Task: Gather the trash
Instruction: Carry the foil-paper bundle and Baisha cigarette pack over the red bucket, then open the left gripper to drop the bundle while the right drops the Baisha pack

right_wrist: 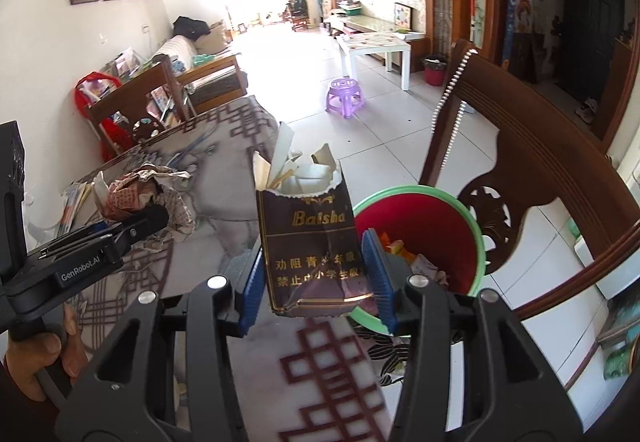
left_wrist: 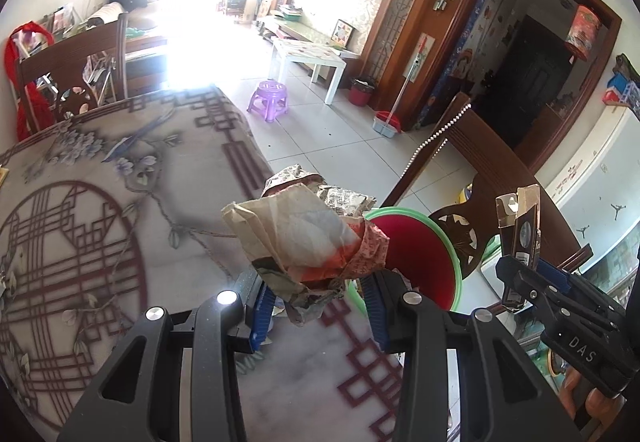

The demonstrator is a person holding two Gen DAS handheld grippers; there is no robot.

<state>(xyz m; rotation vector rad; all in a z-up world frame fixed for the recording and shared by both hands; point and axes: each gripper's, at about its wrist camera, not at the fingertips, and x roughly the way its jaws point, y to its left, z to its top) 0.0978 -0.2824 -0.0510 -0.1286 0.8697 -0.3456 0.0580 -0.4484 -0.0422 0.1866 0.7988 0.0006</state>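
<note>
- My left claw (left_wrist: 318,306) is clamped on a crumpled paper wad (left_wrist: 304,238), blue pads pressing it from both sides, lifted clear of the table (left_wrist: 120,202).
- My right claw (right_wrist: 316,282) is clamped on a torn dark cigarette pack (right_wrist: 310,238) marked "Baisha", held upright with its ripped top open.
- From the left camera the right claw (left_wrist: 532,274) shows off to the right, pack (left_wrist: 520,234) pinched in it.
- From the right camera the left claw (right_wrist: 132,226) shows to the left with the wad (right_wrist: 140,194) above the tablecloth.
- The red bin (right_wrist: 424,238) with a green rim sits just past the table edge, beside a wooden chair (right_wrist: 520,146); scraps lie inside it.
- Both items hang near the bin, neither inside it.
</note>
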